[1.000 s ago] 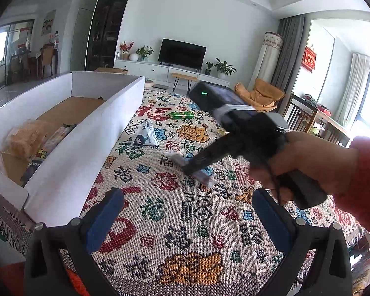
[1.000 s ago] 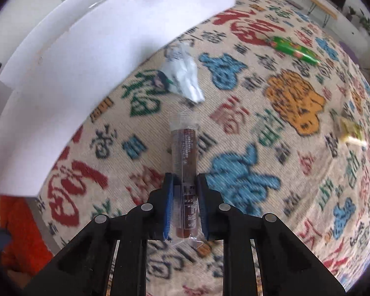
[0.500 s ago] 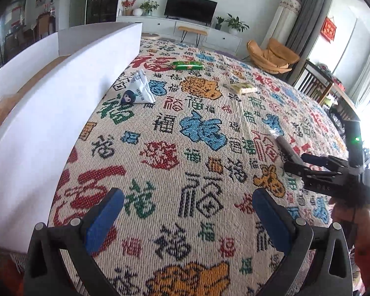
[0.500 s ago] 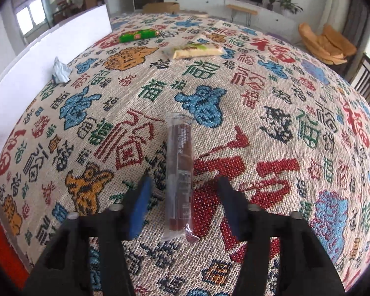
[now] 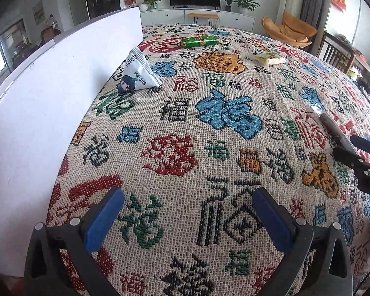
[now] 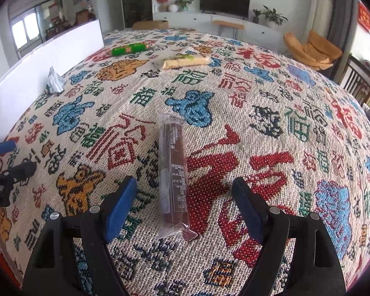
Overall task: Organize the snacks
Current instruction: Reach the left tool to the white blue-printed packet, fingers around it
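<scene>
A long brown snack stick in clear wrap [image 6: 174, 172] lies on the patterned cloth between the open fingers of my right gripper [image 6: 185, 204]; nothing grips it. It also shows at the right edge of the left wrist view [image 5: 333, 128], in front of the right gripper [image 5: 355, 153]. My left gripper [image 5: 188, 219] is open and empty above the cloth beside the white box wall [image 5: 49, 93]. A white triangular packet [image 5: 138, 74] lies by that wall. A green packet [image 5: 199, 41] and a pale yellow packet [image 5: 268, 58] lie farther back.
The white box wall [image 6: 37, 74] runs along the left side of the cloth-covered table [image 6: 259, 123]. A TV cabinet, plants, an orange chair [image 6: 310, 49] and wooden chairs stand beyond the table's far and right edges.
My right gripper carried the brown stick away from the box, opened and let it go on the cloth; its fingers now stand wider. The left gripper dropped lower and closer to the cloth.
</scene>
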Demonstrator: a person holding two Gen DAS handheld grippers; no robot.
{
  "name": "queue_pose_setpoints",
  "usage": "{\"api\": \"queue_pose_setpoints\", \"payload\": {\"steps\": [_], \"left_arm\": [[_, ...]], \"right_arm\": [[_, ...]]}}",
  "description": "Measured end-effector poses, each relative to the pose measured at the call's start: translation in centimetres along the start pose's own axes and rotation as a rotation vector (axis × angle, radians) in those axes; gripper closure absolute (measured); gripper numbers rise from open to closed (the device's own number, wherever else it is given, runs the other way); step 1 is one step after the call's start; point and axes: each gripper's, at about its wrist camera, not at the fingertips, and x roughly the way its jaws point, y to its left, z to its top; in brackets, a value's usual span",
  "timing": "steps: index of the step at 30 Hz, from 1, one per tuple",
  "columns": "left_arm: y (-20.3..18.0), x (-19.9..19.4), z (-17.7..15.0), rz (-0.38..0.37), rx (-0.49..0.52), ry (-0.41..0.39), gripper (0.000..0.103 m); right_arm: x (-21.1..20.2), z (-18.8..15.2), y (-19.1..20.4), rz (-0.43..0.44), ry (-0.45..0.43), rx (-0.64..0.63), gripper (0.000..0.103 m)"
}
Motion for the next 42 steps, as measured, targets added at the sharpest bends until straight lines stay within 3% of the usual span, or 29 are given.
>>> {"api": "queue_pose_setpoints", "payload": {"steps": [20,23,28,33,36,39,42], "left_arm": [[-0.1,0.0,0.1,0.002,0.002,0.003,0.000],[0.0,0.4,1.8,0.013,0.014,0.041,0.000],[0.5,1.8,7.7,0.132,0.027,-0.050,0.000],[1.9,4.1,13.2,0.192,-0.079,-0.136,0.000],[2.8,6.2,14.8,0.251,-0.101,-0.125,0.000],[3.9,7.9,14.9,0.234,-0.146,-0.076,0.001],[3.9,9.1,14.5,0.161,-0.166,-0.030,0.001]], "right_arm": [[-0.1,-0.1,-0.1,0.001,-0.001,0.002,0.020],[-0.1,-0.1,-0.1,0.001,-0.001,0.002,0.020],[-0.1,-0.1,-0.1,0.001,0.000,0.003,0.020],[-0.1,-0.1,-0.1,0.001,-0.001,0.003,0.020],[-0.1,-0.1,-0.1,0.001,-0.001,0.003,0.020],[-0.1,-0.1,-0.1,0.001,-0.001,0.003,0.020],[-0.1,-0.1,-0.1,0.002,-0.001,0.004,0.020]]}}
